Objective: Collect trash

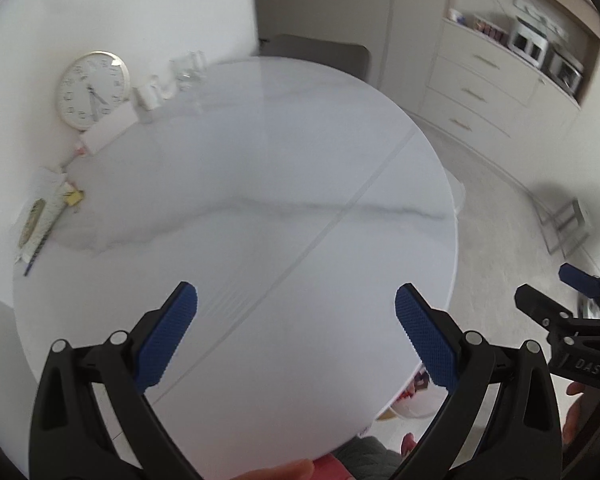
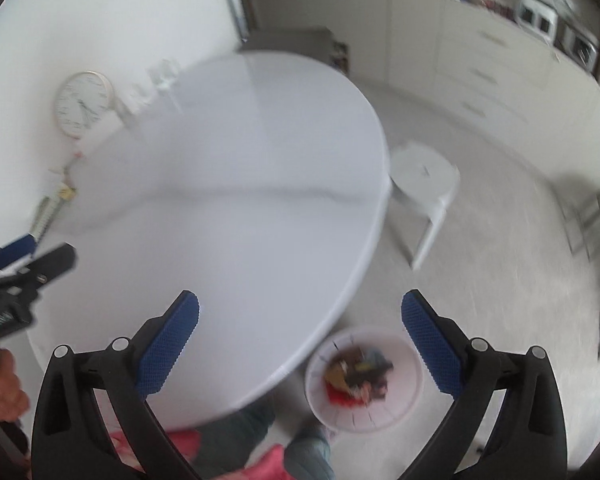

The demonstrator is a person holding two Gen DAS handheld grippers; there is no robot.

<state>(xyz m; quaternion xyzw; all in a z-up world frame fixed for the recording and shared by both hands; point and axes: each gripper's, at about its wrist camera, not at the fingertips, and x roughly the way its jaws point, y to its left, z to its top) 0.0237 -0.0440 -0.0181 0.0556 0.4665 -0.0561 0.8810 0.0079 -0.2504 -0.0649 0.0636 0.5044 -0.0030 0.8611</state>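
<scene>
On the floor by the table's near edge stands a white bin (image 2: pixel 315 386) holding mixed wrappers (image 2: pixel 360 376). My right gripper (image 2: pixel 300 296) hovers high above it, open, nothing between its blue pads. My left gripper (image 1: pixel 296 292) is open too, empty, over the round white marble table (image 1: pixel 260 200). At the table's far left edge lie a paper packet (image 1: pixel 46 216) and a small yellow scrap (image 1: pixel 73 197). Each gripper shows in the other's view: the right gripper (image 1: pixel 544 280) at the right edge, the left gripper (image 2: pixel 48 246) at the left edge.
A wall clock (image 1: pixel 94 88), a white box (image 1: pixel 108 130), a mug and glasses (image 1: pixel 188 70) line the table's back left against the wall. A white stool (image 2: pixel 424 176) stands right of the table. Drawer cabinets (image 1: pixel 480 80) fill the far right. The person's legs are below.
</scene>
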